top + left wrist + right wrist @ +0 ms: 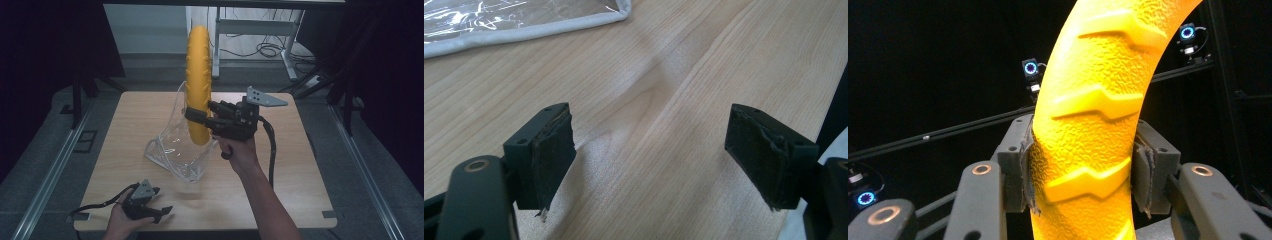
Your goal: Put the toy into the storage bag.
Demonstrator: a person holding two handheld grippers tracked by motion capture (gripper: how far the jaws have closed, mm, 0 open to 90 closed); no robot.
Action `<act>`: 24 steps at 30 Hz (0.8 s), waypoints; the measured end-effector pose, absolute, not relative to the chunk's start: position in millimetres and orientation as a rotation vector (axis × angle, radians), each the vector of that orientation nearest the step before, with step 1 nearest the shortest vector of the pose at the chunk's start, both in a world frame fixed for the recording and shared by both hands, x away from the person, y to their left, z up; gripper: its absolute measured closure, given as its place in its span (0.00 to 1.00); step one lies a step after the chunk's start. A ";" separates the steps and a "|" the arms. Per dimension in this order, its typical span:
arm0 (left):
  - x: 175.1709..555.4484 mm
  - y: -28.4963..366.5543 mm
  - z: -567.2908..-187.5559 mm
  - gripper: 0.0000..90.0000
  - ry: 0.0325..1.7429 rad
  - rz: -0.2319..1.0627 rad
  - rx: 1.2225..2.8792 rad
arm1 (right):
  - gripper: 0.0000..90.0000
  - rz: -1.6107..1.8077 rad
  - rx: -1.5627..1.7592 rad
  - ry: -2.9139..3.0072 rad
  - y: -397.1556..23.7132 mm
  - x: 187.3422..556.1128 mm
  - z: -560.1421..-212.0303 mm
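A yellow ring with raised tread ridges [198, 75] stands upright, its lower part inside a clear plastic bag [175, 145] on the wooden table [280, 165]. My right gripper [196, 116] is shut on the ring's lower part from the right side. In the right gripper view both pads [1025, 170] press the yellow ring [1093, 130] from either side. My left gripper [159, 212] rests low near the table's front left edge, open, with nothing between its jaws. The left gripper view shows bare wood between my left gripper's [649, 160] pads and a corner of the bag [524, 25].
A metal desk frame [255, 30] and loose cables [270, 50] lie on the floor beyond the table. Dark curtains stand at both sides. Small ring-lit cameras [1031, 68] hang on a dark rail in the right gripper view.
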State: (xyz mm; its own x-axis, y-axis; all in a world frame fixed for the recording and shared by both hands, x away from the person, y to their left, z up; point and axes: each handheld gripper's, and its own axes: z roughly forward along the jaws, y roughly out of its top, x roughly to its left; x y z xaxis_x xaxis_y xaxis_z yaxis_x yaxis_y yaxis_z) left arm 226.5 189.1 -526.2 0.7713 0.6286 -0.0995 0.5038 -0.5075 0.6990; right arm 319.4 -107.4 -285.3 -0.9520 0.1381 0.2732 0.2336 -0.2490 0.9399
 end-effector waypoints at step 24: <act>226.0 189.1 -526.9 0.22 0.834 0.217 2.224 | 0.56 -2.317 -0.468 -1.884 -81.8 326.5 -302.4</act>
State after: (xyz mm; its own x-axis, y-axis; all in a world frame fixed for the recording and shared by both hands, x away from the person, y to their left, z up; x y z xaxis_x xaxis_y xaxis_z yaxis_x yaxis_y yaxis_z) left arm 226.0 189.1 -526.9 0.7746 0.6254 -0.0938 0.5007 -0.5159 0.6951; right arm 326.5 -81.8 -302.4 -0.9451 0.1015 0.3105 0.2834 -0.2185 0.9338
